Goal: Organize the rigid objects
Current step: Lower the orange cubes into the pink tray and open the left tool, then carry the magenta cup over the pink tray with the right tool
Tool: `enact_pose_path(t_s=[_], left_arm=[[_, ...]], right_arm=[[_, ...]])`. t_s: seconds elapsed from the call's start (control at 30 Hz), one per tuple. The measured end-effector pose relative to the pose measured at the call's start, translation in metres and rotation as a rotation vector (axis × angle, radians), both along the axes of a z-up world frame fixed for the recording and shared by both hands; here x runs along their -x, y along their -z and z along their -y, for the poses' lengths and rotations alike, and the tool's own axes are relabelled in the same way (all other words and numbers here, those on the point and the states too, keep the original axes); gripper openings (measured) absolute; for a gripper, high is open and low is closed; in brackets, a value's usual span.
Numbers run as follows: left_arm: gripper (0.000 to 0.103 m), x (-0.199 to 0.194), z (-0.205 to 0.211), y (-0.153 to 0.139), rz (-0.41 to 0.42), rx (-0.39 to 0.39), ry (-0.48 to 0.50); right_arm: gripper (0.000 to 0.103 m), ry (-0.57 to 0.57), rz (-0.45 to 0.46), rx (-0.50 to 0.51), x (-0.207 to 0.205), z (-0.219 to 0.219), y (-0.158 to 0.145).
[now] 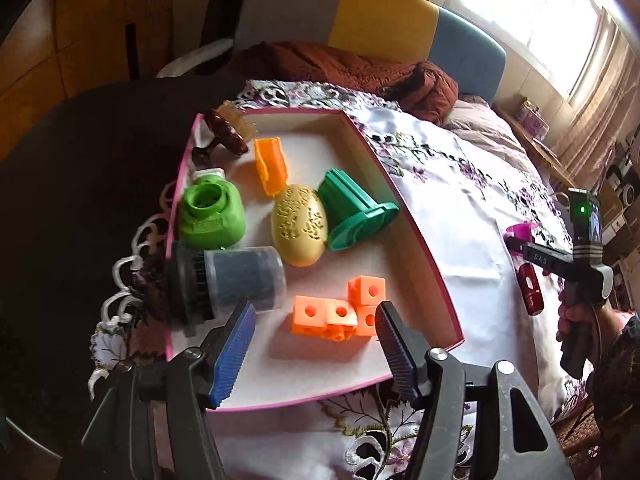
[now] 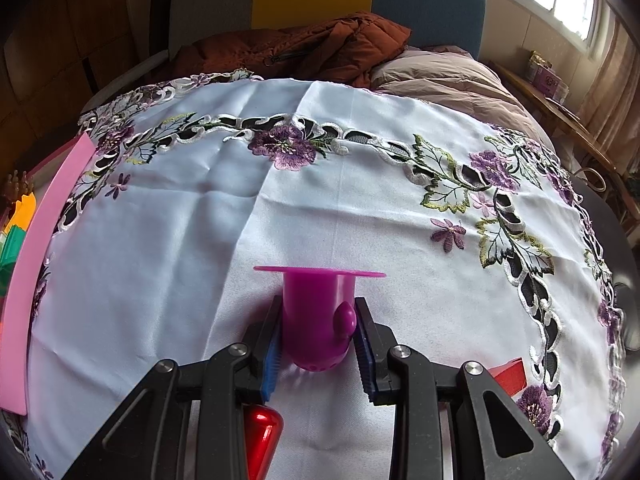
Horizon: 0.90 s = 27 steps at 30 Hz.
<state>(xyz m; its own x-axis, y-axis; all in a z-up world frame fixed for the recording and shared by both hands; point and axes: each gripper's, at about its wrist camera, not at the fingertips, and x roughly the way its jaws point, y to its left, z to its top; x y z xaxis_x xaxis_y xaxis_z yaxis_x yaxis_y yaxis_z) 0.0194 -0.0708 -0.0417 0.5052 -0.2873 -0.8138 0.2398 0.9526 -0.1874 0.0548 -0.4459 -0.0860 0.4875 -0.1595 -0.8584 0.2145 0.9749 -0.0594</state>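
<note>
**Two grippers: one gaping over the box, one clamped on a purple piece**

Two views to go on. In the left wrist view we see the left gripper (image 1: 316,320) above the near end of a shallow pink-walled box (image 1: 416,236), its jaws spread apart with nothing pressed between them. The orange cube cluster (image 1: 340,314) lies on the box floor just beyond the fingertips; the right pad overlaps its near corner in the picture, contact uncertain. Further in we note a grey brush in a clear cap (image 1: 232,284), a yellow egg-shaped piece (image 1: 299,230), a dark green flanged piece (image 1: 356,208), a light green ring-topped block (image 1: 210,212), an orange channel piece (image 1: 272,164) and a brown comb (image 1: 228,130) at the far corner.

In the right wrist view the right gripper (image 2: 318,336) is closed on a purple flanged cylinder (image 2: 316,300), a pad pressing each side, over the embroidered white cloth (image 2: 200,220) well right of the box. We log a shiny red object (image 2: 262,428) below the fingers and a red-orange piece (image 2: 510,374) at the right, partly hidden.
</note>
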Motion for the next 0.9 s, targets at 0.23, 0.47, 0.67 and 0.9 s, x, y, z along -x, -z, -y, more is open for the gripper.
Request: enact_pose_path(t_s=[0.23,0.47,0.67,0.9], left_arm=[[0.063,0.006,-0.022,-0.019,0.096,-0.043,-0.082],[0.063,0.003,-0.039,-0.02,0.101,-0.041,-0.132],[0.063,0.003,-0.046,-0.016,0.1,-0.028,-0.144],[0.063,0.005,-0.051,-0.016,0.104,-0.008,-0.154]], right_arm=[[0.032,-0.002,-0.007,0.01,-0.001,-0.001,0.0],[0.032,-0.003,-0.005,0.026,-0.002,-0.008,-0.017],[0.032,-0.117,0.082,-0.017,-0.001,-0.05,-0.057],[0.032,-0.394,0.134,-0.131,-0.005,-0.146,-0.099]])
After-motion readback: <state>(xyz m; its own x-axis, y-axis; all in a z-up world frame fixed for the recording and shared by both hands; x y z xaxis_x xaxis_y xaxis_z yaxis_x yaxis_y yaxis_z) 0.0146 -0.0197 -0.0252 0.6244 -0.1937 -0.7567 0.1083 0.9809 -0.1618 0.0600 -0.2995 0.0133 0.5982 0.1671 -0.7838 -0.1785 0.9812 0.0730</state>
